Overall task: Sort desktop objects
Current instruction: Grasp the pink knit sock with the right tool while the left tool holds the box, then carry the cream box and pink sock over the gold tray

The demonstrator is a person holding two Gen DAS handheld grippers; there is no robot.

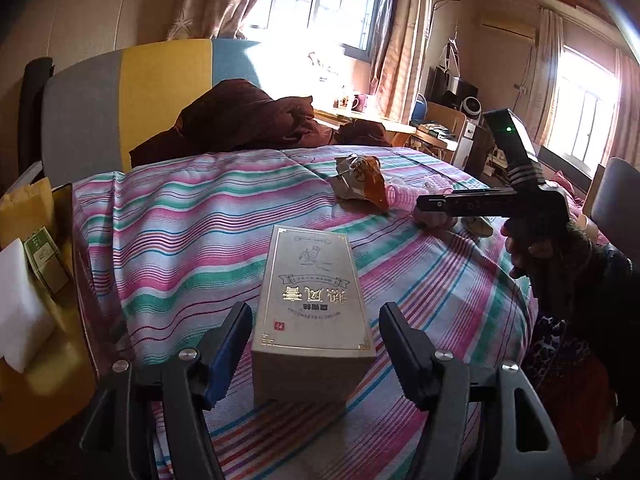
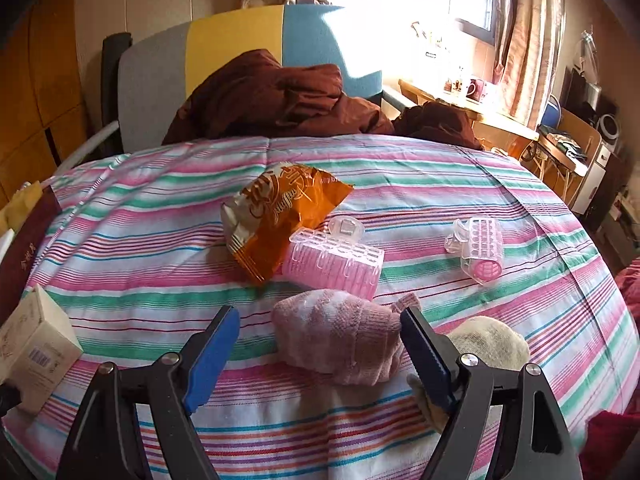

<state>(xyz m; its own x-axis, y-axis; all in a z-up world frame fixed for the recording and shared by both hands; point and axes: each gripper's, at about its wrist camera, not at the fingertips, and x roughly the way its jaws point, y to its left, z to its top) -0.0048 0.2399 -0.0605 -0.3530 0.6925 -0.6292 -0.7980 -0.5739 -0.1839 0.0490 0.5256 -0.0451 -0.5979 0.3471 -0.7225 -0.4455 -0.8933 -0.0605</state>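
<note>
1. Left hand-held gripper (image 1: 316, 356), jaws wide, straddles a silver box (image 1: 312, 300) lying on the striped bed cover (image 1: 180, 216); an off-centre squeeze may skew it.
2. Right hand-held gripper (image 2: 320, 344), also wide, flanks a pink sock (image 2: 340, 336); its far finger risks snagging the cream sock (image 2: 492, 340).

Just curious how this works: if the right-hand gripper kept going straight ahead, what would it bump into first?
Most likely the pink sock, lying between the open fingers of the right gripper. Beyond it sits a pink hair roller, though depth is hard to judge.
</note>
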